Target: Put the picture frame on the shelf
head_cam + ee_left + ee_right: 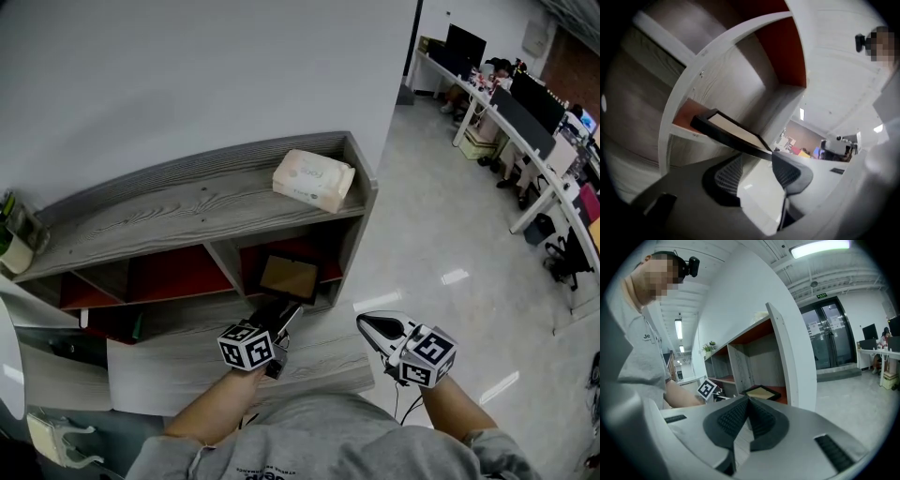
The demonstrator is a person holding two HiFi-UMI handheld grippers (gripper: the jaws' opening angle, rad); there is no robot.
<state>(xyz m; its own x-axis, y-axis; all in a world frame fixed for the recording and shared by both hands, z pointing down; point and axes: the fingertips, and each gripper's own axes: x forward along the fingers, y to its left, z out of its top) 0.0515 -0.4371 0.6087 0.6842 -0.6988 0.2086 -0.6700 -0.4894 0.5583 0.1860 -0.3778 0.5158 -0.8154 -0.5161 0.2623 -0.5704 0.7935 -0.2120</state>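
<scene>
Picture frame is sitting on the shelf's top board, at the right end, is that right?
Not quite. The picture frame is at the right end of the shelf, but inside the compartment under the top board; only the tissue pack sits on top there. The head view shows it.

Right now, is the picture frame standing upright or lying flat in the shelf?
Lying flat: the picture frame rests face up on the red floor of a compartment of the shelf.
</scene>
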